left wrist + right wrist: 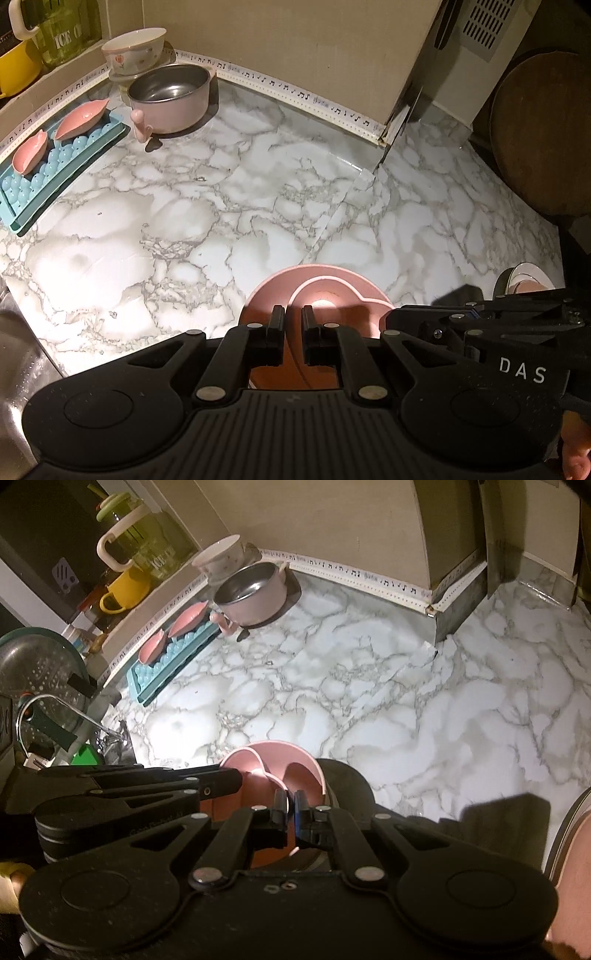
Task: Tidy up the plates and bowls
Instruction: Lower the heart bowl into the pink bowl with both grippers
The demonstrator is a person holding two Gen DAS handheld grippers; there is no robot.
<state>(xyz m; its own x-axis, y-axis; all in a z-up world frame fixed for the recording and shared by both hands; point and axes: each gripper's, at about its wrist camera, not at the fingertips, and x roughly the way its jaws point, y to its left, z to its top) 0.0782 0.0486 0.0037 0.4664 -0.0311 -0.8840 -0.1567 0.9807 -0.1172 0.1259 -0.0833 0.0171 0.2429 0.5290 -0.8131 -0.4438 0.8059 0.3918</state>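
**Both grippers closed on a pink divided bowl at the near edge of the bench**

The left gripper is nearly closed, its fingers pinching the near rim of the pink bowl; the bowl's near half is hidden behind the fingers. The right gripper is likewise narrowed onto the bowl's curved inner divider, and the contact itself is hard to make out. The bowl sits tilted, mouth towards the cameras. Right of the left gripper, a white dish is cut off by the other gripper. Far ahead-left on the marble bench stand a steel-lined pot, a floral bowl and two pink leaf dishes lying lengthwise along a blue tray.
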